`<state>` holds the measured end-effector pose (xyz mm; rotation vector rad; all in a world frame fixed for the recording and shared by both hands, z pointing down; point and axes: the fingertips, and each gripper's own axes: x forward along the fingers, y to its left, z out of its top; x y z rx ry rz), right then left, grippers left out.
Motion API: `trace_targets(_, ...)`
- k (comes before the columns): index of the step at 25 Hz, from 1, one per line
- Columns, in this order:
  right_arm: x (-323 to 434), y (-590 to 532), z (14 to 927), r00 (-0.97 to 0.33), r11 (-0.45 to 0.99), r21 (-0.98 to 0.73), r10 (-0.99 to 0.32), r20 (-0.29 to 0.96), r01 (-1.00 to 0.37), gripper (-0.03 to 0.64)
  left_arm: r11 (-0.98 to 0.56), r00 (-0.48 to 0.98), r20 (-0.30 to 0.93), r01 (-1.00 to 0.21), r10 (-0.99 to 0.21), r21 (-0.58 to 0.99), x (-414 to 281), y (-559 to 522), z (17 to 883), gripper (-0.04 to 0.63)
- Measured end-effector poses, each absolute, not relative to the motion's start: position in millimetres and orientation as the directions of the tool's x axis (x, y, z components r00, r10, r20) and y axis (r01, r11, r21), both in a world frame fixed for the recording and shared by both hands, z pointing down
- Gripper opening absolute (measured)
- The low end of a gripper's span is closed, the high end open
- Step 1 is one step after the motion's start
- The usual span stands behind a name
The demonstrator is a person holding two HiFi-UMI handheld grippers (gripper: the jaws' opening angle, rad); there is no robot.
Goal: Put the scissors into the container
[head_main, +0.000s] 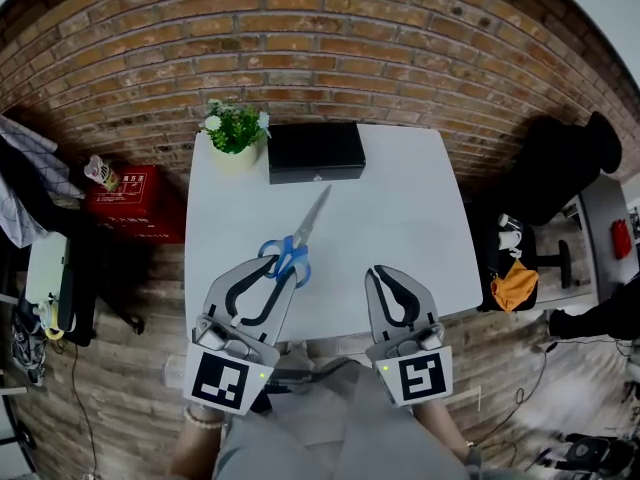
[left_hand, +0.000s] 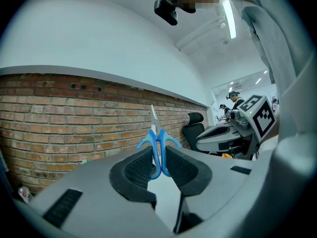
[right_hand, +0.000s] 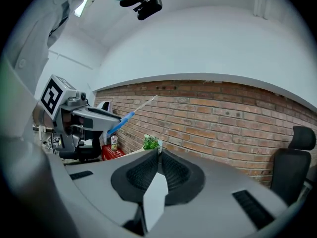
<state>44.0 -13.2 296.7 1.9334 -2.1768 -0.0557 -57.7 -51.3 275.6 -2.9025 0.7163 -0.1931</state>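
Blue-handled scissors clamped between jaws of left gripper, pads pressed on the two handle loops. Blades closed, projecting straight ahead of the jaw tips. In head view the scissors are lifted off the white table, blade tip aimed forward and slightly right of the left gripper.

Black container lies well ahead of the left jaws, at the table's far edge against the brick wall; lid looks shut. Blade tip short of it, not touching. Potted plant just left of the container.

Right gripper jaws pressed together, nothing between them. It hangs over the near table edge, beside the left gripper and apart from it. From its view, scissors show up and to the left of its jaws, plant just beyond the tips.
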Motion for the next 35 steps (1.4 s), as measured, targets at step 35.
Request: trace_targets(35,61,-73,324,-0.265,0.299,0.189,-0.946,0.188,-0.935,0.054,-0.799,0.788,0.14,-0.581,-0.6,-0.155,-46,-86,304,0.095)
